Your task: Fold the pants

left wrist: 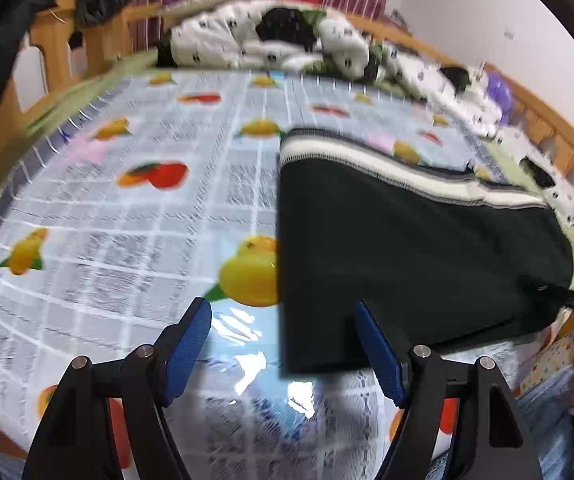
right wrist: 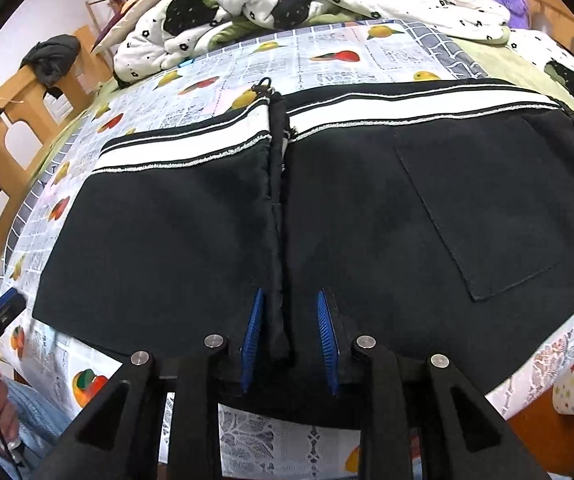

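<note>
Pants (right wrist: 327,216) lie flat on my fruit-print bed cover (left wrist: 127,208). My left gripper (left wrist: 287,344) gapes wide at their near corner. My right gripper (right wrist: 290,340) straddles the centre seam, fingers parted, gripping nothing.

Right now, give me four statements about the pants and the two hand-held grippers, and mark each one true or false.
1. The black pants lie spread on the fruit-print cover. True.
2. The left hand-held gripper is clamped on the white waistband. False: it is open, holding nothing.
3. The right hand-held gripper has its blue pads either side of the pants' centre seam. True.
4. The pants are already folded in half. False: both halves lie flat side by side.
</note>
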{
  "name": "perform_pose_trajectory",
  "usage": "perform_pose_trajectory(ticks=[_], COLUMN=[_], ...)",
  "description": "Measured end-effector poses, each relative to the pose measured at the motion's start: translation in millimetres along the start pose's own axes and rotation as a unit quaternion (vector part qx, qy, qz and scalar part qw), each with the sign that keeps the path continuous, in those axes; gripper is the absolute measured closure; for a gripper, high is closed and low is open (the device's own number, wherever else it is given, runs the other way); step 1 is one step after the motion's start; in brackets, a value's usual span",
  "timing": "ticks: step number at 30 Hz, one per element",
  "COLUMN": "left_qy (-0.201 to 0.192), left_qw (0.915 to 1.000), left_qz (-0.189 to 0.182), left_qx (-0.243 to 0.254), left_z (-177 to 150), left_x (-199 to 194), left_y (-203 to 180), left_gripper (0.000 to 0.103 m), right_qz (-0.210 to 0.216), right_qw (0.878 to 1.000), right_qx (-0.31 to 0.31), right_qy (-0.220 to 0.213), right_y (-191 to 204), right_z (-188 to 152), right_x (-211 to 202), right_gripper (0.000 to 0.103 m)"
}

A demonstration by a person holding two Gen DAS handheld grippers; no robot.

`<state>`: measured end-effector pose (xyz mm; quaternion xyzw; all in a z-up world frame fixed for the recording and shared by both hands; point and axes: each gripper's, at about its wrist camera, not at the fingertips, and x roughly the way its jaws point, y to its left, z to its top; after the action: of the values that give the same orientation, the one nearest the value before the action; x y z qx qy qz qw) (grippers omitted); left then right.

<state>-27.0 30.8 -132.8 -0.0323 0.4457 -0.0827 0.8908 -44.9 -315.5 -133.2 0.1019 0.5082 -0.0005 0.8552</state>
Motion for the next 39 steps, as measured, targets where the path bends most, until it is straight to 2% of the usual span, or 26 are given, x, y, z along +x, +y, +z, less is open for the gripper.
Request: perform_pose_trajectory(ticks=[2,3,5,6,8,10,13,17,18,21,23,27,28,29,31,32,34,37,39], left_qy=[0.036,0.033,0.024,0.024,0.013,0.002,0.004,0.022,0.027,0.049,0.047,0.056,0.062,0.068,0.079,0.081,0.076,0.068,0.052], left_qw=[0.9992,0.999,0.9989,0.9991,0.9995,0.9994,0.9994,0.9989,0.9988,0.9963,0.9942,0.99,0.9885,0.9874,0.9847,0.9817,0.9765,0.9745,0.976], left_qz=[0.009,0.019,0.023,0.012,0.002,0.001,-0.015,-0.037,-0.039,-0.07,-0.092,-0.12,-0.124,-0.126,-0.126,-0.135,-0.153,-0.162,-0.163], left_qx=[0.013,0.022,0.034,0.033,0.029,0.034,0.032,0.02,0.017,-0.014,-0.031,-0.05,-0.059,-0.067,-0.092,-0.107,-0.131,-0.14,-0.135], left_z=[-7.0,-11.0,-9.3,-4.3,8.8,21.6,40.1,59.8,62.6,70.1,75.5,89.7,94.4,98.7,103.5,104.5,106.8,114.1,119.8], left_x=[21.2,25.1,21.6,20.2,18.3,20.8,33.3,57.8,63.0,81.8,89.1,104.0,108.4,111.5,114.5,114.2,109.7,100.9,89.4], left_y=[-6.7,-10.2,-16.0,-17.4,-19.5,-22.5,-26.2,-21.8,-20.5,-10.2,-4.4,-0.9,0.1,1.2,5.1,7.9,11.3,10.6,11.8], left_gripper=[0.03,0.029,0.03,0.03,0.03,0.031,0.032,0.033,0.037,0.038,0.038,0.041,0.044,0.047,0.067,0.074,0.088,0.092,0.093], right_qz=[0.009,0.013,-0.014,-0.032,-0.063,-0.105,-0.163,-0.169,-0.168,-0.114,-0.081,-0.046,-0.039,-0.037,-0.044,-0.057,-0.082,-0.112,-0.108], right_qw=[1.0,1.0,0.999,0.998,0.994,0.988,0.978,0.973,0.971,0.972,0.971,0.965,0.963,0.962,0.965,0.966,0.967,0.966,0.965], right_qx=[0.003,0.004,0.002,-0.001,0.005,0.021,0.064,0.128,0.146,0.184,0.207,0.237,0.245,0.249,0.231,0.214,0.177,0.111,0.094], right_qy=[-0.006,-0.012,-0.045,-0.063,-0.091,-0.114,-0.113,-0.096,-0.091,-0.087,-0.09,-0.099,-0.103,-0.106,-0.117,-0.133,-0.167,-0.203,-0.219], right_y=[-6.0,-9.3,-23.1,-33.4,-59.3,-96.6,-156.5,-223.5,-238.4,-268.3,-280.8,-297.9,-300.9,-302.2,-296.0,-286.4,-261.5,-212.9,-185.4], right_z=[-0.3,-2.3,1.9,5.5,12.1,19.4,25.7,24.6,25.1,29.4,32.8,48.9,52.6,55.4,60.3,61.8,67.1,90.0,106.2], right_x=[-13.7,-22.5,-47.2,-60.4,-82.6,-99.2,-100.1,-75.8,-67.1,-43.4,-28.5,-5.7,-3.3,-2.1,-5.7,-13.9,-32.9,-61.5,-77.2], right_gripper=[0.076,0.076,0.072,0.069,0.051,0.043,0.041,0.041,0.041,0.041,0.041,0.046,0.051,0.061,0.075,0.081,0.086,0.089,0.09])
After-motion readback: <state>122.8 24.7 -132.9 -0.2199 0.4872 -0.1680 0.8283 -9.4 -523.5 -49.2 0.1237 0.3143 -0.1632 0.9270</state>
